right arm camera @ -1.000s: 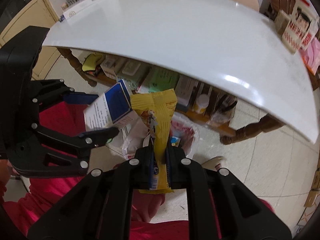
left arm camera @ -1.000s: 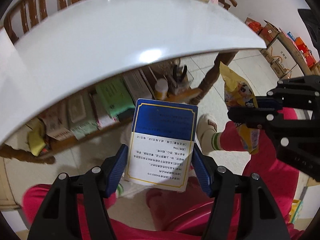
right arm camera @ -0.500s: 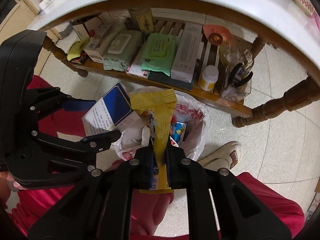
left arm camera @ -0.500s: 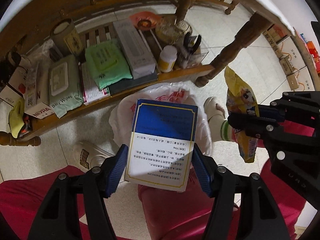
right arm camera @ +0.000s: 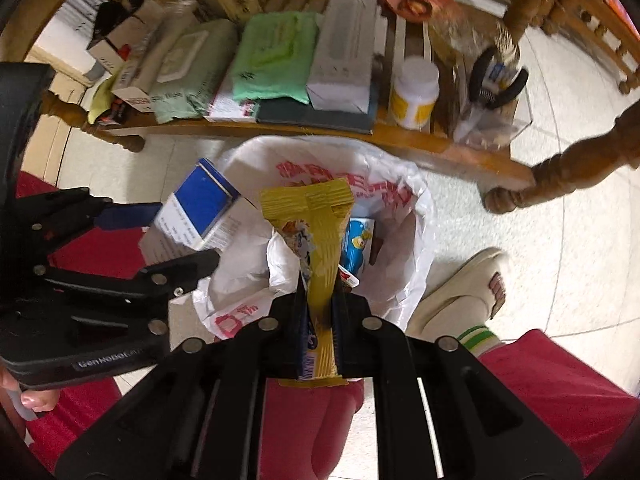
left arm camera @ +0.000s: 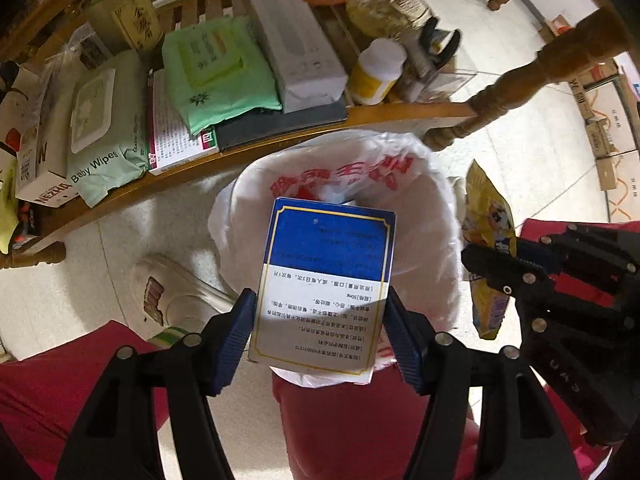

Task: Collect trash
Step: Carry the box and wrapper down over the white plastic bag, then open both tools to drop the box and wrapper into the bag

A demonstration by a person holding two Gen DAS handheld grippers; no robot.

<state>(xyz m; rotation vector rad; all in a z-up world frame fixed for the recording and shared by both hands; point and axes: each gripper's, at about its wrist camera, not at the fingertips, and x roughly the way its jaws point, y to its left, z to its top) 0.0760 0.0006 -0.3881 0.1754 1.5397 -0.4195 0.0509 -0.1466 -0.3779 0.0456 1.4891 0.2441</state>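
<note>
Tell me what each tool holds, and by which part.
Left tool: blue-and-white box, clamped on its side edges near the lower end. Right tool: yellow snack wrapper, pinched near its bottom end.

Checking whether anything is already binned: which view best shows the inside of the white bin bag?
The right wrist view: the white bin bag is open under the yellow snack wrapper, with a blue packet inside. In the left wrist view the blue-and-white box covers the opening; only the bag's rim shows.

Blue-and-white box point(left arm camera: 324, 284) (gold border), yellow wrapper point(right arm camera: 318, 240), white bag point(left arm camera: 424, 216), red lettering
</note>
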